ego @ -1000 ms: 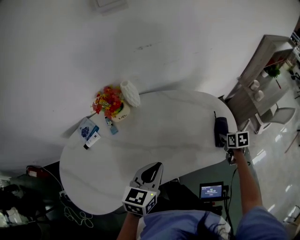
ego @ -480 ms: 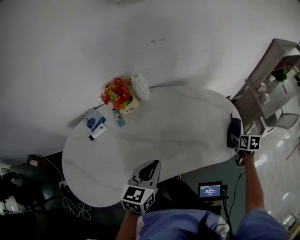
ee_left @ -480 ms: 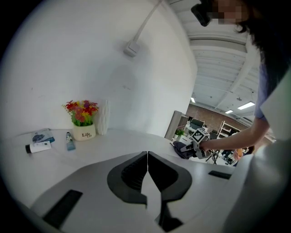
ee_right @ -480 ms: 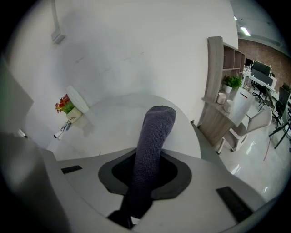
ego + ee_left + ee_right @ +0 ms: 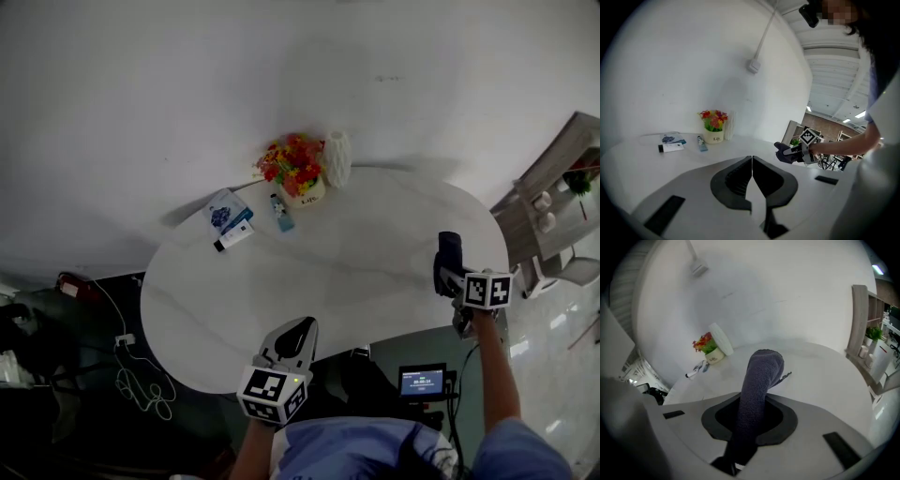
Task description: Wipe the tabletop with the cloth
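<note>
A dark grey cloth (image 5: pixel 757 385) is rolled up in my right gripper (image 5: pixel 747 416), which is shut on it. In the head view that cloth (image 5: pixel 448 258) sits over the right end of the white oval table (image 5: pixel 356 272), with the right gripper (image 5: pixel 457 277) just behind it. The left gripper view shows the cloth (image 5: pixel 785 152) off to the right. My left gripper (image 5: pixel 292 343) hovers at the table's near edge, jaws shut with nothing between them (image 5: pixel 752 180).
At the table's far side stand a pot of red and yellow flowers (image 5: pixel 298 169), a white ribbed vase (image 5: pixel 337 158), a small tube (image 5: pixel 281 214) and a blue and white packet (image 5: pixel 228 218). A small screen (image 5: pixel 422 381) sits below the table's near edge. Cables (image 5: pixel 141 384) lie on the floor at left.
The head view has swung, so the table now sits more to the right. My right gripper with the cloth has come in from the table's right edge onto the tabletop. The left gripper has stayed put.
</note>
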